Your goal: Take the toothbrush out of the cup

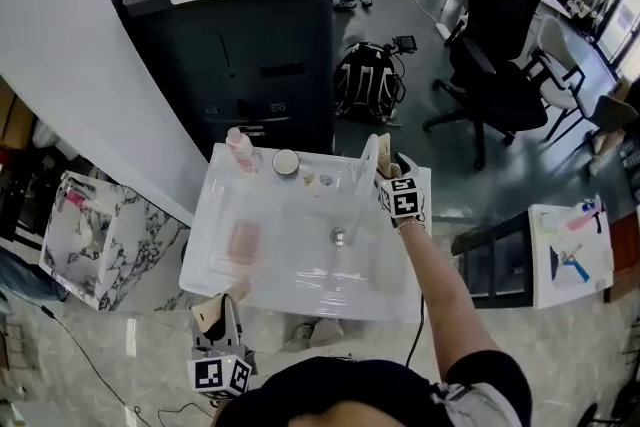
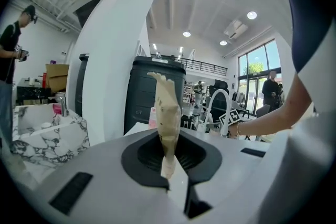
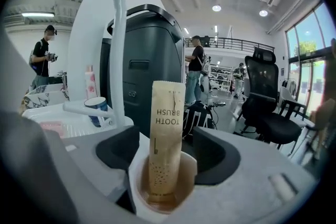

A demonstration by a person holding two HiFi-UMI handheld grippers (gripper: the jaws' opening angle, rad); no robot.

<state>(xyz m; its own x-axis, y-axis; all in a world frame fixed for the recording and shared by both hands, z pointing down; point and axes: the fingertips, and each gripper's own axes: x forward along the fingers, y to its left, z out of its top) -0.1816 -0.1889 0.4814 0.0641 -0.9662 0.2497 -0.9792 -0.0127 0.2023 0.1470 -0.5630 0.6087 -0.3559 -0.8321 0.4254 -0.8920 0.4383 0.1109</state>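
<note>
the right claw [image 3: 167,162] grips the paper cup [image 3: 182,185] near the sink's [image 1: 300,260] 1 o'clock corner. the toothbrush [image 3: 167,128], probably a light, crushable paper packet, stands inside; pinch its top gently. the left claw [image 2: 169,152] is clamped on a tan packet [image 2: 168,105].

The toothbrush packet [image 3: 167,128] is tan kraft paper with dark lettering and fine dots. Its paper cup [image 3: 137,189] is white outside and brown within. The left hand-held gripper [image 2: 169,139] and right hand-held gripper [image 3: 167,150] are pale grey with black pads, and their cubes carry black-and-white square markers. The left one's paper packet [image 2: 167,107] is speckled beige. At eleven o'clock on the white sink [image 1: 290,280] is a pink bottle [image 1: 241,150]. At nine o'clock, the bench [image 1: 85,240] is white marble with black veins.
</note>
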